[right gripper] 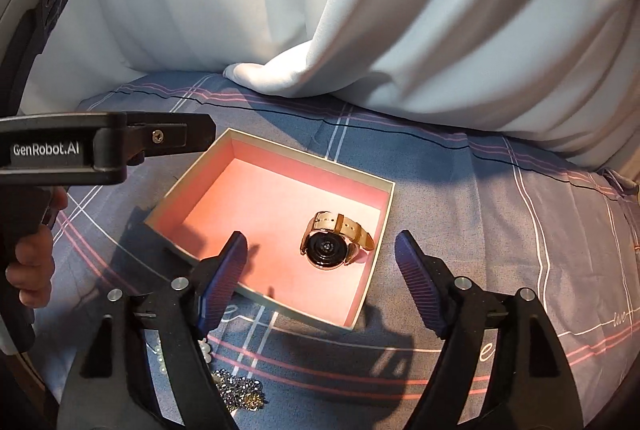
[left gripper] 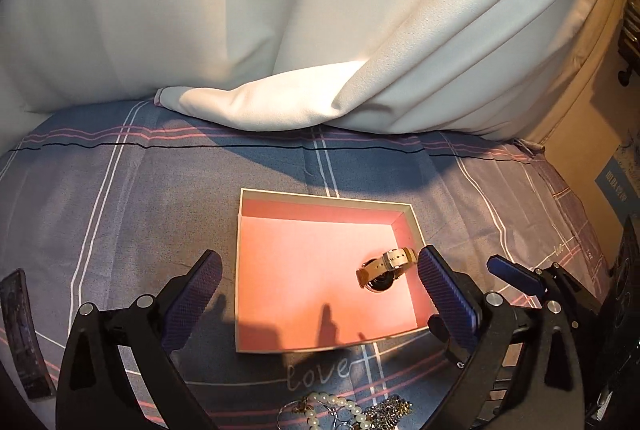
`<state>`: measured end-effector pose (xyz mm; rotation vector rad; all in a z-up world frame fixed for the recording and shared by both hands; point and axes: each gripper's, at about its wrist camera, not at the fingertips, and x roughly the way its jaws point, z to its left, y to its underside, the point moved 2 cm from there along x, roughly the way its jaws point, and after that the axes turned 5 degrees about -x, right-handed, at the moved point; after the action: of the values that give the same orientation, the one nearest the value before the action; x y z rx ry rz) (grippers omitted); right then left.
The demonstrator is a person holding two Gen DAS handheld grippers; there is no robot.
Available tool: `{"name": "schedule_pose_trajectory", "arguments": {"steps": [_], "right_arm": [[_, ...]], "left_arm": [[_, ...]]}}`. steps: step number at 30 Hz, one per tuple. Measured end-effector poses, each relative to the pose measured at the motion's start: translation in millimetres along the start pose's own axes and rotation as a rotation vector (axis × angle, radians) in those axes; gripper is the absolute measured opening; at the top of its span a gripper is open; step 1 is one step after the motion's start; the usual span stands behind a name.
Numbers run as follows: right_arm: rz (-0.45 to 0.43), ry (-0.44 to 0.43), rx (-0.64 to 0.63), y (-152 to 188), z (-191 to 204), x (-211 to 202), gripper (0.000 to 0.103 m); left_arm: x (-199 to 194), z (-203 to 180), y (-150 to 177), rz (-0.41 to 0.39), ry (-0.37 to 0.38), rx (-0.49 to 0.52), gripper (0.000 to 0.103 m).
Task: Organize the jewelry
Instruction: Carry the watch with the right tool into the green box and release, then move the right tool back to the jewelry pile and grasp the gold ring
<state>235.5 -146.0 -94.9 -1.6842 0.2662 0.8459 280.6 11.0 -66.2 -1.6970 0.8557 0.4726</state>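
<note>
An open box with a pink inside (left gripper: 312,254) (right gripper: 256,190) lies on the plaid bedsheet. A watch with a tan strap (left gripper: 382,268) (right gripper: 334,242) lies face down in its right part. My left gripper (left gripper: 318,294) is open and empty, held over the box's near edge. My right gripper (right gripper: 320,270) is open and empty, just before the watch; its fingers (left gripper: 514,274) show at the right of the left wrist view. A pearl bracelet (left gripper: 340,406) (right gripper: 205,349) and a metal chain (left gripper: 390,412) (right gripper: 240,390) lie on the sheet nearer than the box.
A white curtain (left gripper: 320,30) hangs behind and bunches on the bed. A dark flat object (left gripper: 22,334) lies at the far left. The left gripper's body (right gripper: 100,146) and the hand holding it (right gripper: 32,262) show at the left. Cardboard (left gripper: 580,134) stands right.
</note>
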Motion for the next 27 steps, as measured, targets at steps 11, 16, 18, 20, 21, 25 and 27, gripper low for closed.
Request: {"name": "schedule_pose_trajectory", "arguments": {"steps": [11,16,18,20,21,25,27], "right_arm": [[0.182,-0.145,-0.019,95,45,-3,0.093],[0.198,-0.204,0.022,117,52,0,0.093],[0.207,-0.217,0.027,119,53,3,0.087],[0.201,-0.220,0.023,118,54,4,0.085],[0.201,-0.225,0.022,118,55,6,0.083],[0.207,-0.222,0.013,116,57,9,0.082],[0.210,-0.222,0.014,115,58,10,0.082]], "left_arm": [[3,18,117,0.140,-0.080,0.130,0.097],[3,27,146,0.148,-0.124,0.172,0.097],[4,30,151,0.155,-0.127,0.180,0.097],[8,32,153,0.164,-0.138,0.183,0.097],[9,33,153,0.166,-0.136,0.181,0.097],[15,34,153,0.167,-0.152,0.196,0.097],[15,33,153,0.176,-0.149,0.220,0.097]]}}
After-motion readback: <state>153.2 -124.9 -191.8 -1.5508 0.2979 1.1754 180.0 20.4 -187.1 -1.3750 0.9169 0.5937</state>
